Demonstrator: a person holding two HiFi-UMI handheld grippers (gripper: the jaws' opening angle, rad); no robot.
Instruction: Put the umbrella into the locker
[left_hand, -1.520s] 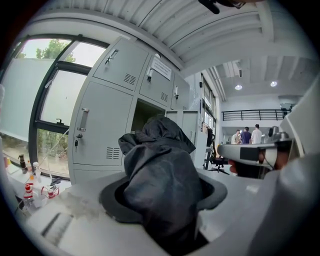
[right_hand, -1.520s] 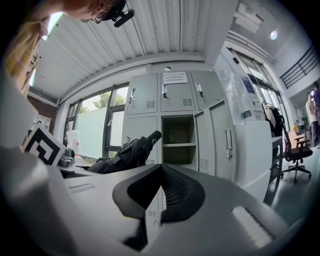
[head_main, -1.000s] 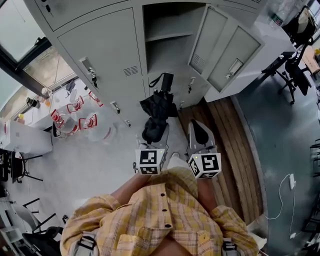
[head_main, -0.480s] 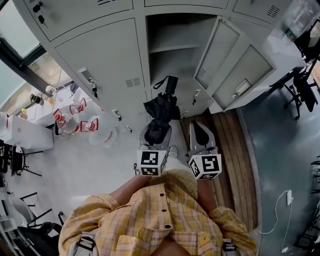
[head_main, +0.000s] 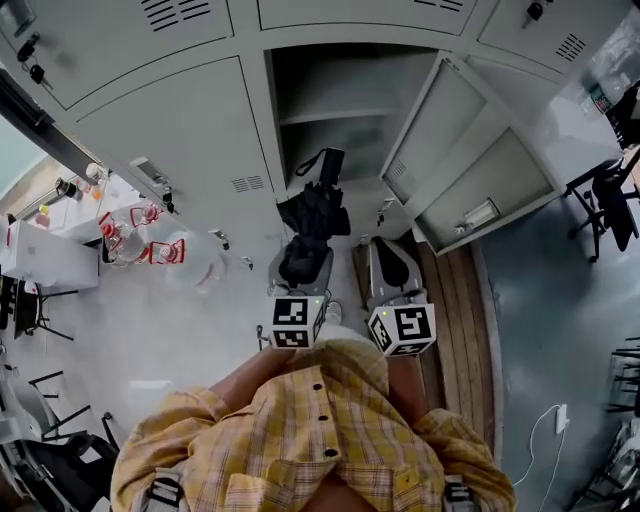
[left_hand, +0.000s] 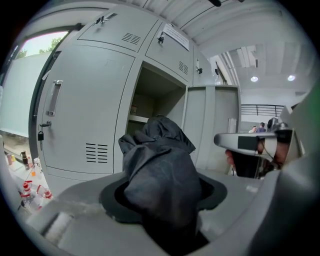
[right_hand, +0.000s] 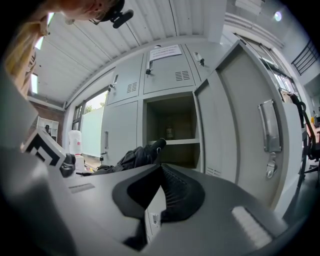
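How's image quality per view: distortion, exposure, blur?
Head view: sharp, even light, wide-angle bows the locker edges. Left gripper view: heavy fisheye, black vignette, window washed out, umbrella blocks the centre. Right gripper view: same fisheye, locker interior shadowed.

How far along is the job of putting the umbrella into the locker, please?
Done: the locker door stands open, and the left gripper is closed on the black umbrella. In hand: the umbrella points at the open compartment, apparently not yet inside. Left: pushing it in and letting go. The right gripper is shut and empty.
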